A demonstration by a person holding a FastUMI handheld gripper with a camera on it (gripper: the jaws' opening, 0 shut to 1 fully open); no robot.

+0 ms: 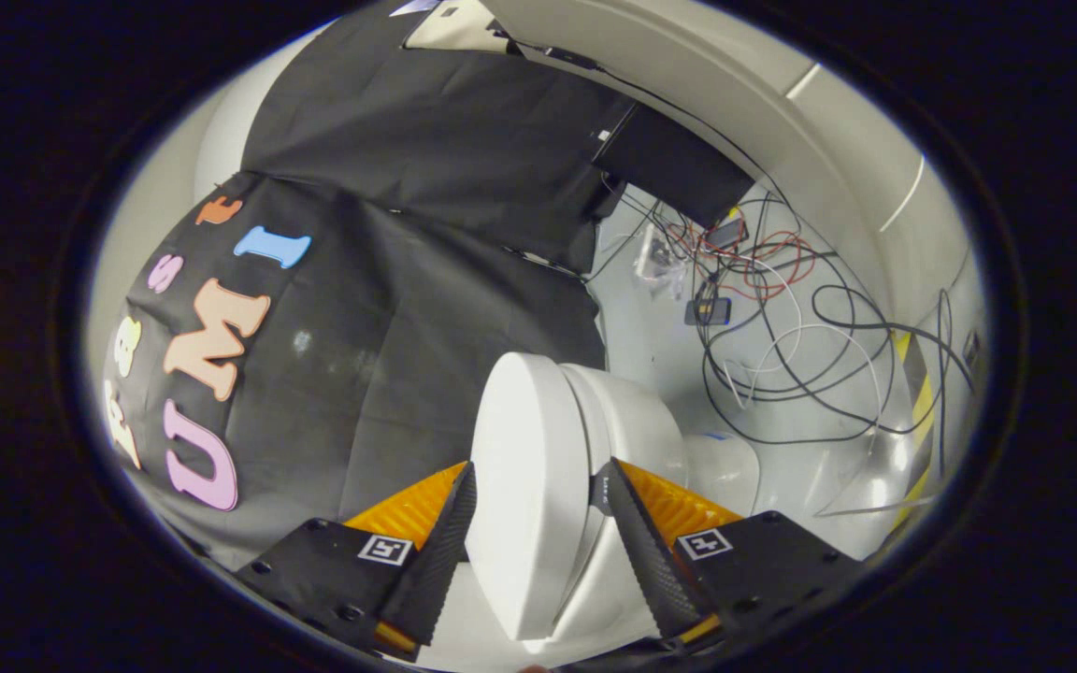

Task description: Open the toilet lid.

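The white toilet lid (524, 467) stands between my fingers, its broad smooth face turned toward the black cloth wall. My gripper (538, 477) is shut on the lid's front edge. One fingertip (464, 491) lies against the lid's outer face, and the other fingertip (611, 481) sits in the dark gap between the lid and the seat. The white seat and bowl (637, 421) lie just behind the lid on the far side. The lid appears lifted a little off the seat.
The black cloth wall (389, 318) hangs close beside the toilet. Beyond the bowl, a tangle of black, white and red cables (782, 318) lies on the pale floor with a black box (674, 164). Yellow-black tape (917, 393) marks the floor's edge.
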